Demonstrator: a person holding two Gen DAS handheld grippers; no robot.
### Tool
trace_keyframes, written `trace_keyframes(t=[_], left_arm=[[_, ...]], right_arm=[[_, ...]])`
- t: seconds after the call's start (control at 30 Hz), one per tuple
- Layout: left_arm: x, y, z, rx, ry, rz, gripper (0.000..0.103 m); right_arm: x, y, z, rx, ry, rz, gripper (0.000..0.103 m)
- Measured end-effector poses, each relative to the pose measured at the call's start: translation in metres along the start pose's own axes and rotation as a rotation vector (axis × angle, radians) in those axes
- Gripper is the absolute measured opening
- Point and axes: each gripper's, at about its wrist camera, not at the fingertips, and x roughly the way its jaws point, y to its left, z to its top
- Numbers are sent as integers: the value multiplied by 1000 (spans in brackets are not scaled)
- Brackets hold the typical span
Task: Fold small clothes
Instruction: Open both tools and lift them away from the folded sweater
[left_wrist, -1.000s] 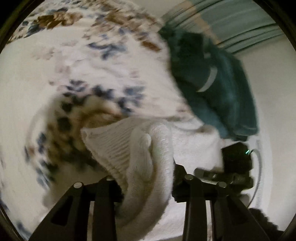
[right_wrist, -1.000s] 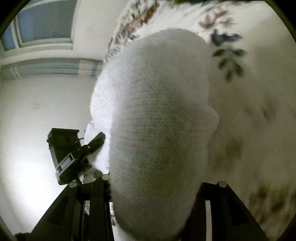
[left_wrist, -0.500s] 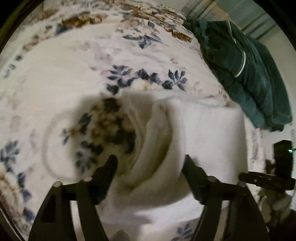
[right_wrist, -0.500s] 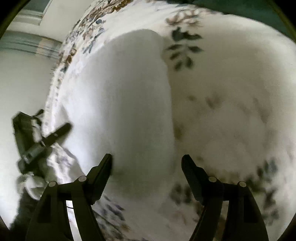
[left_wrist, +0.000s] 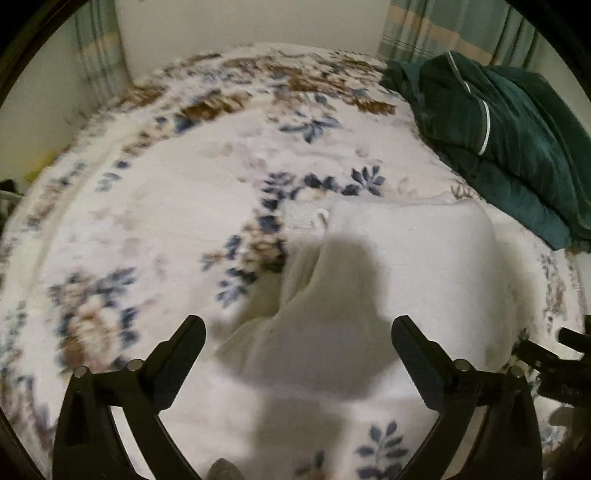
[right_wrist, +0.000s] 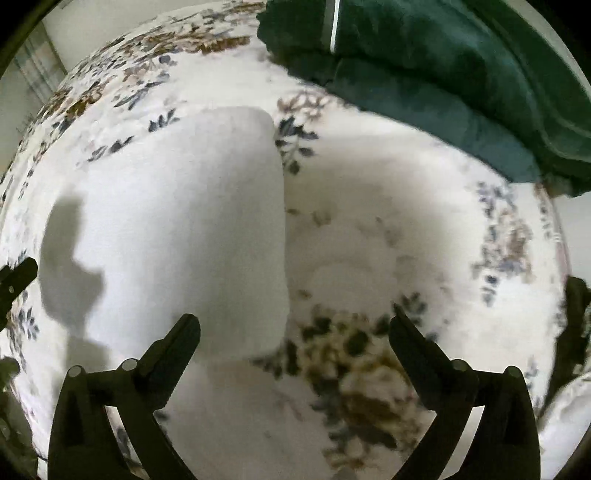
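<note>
A white knit garment (left_wrist: 399, 273) lies folded on the floral blanket (left_wrist: 177, 206). It also shows in the right wrist view (right_wrist: 192, 229) as a smooth white rectangle. My left gripper (left_wrist: 297, 332) is open and empty, held just short of the garment's near edge. My right gripper (right_wrist: 295, 332) is open and empty, above the garment's near right corner. Gripper shadows fall on the cloth.
A dark green folded garment (left_wrist: 509, 140) lies at the bed's far right, and shows in the right wrist view (right_wrist: 443, 62). The blanket (right_wrist: 406, 221) covers the bed. Striped curtains (left_wrist: 461, 26) hang behind. The other gripper's black body (left_wrist: 554, 365) is at the right edge.
Both grippers opened and let go of the white garment, which now lies flat and folded on the blanket. Both grippers have pulled back from it.
</note>
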Motion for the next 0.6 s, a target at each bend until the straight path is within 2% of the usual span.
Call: trace_keyframes(t=[0.17,0.4,0.6], left_arm=[[-72,-15,-14,21,-9,-4,103],[-216,-44,-34,94,-105,-3,103],[-319,-53,-53,87,-162,-15,103]], right_arm=[[-86,-41,-46,53,-70,-17,103],[-239,-75,-116,72,-187,-62,103],[-366,-105,-174,76,-282,-78,103]])
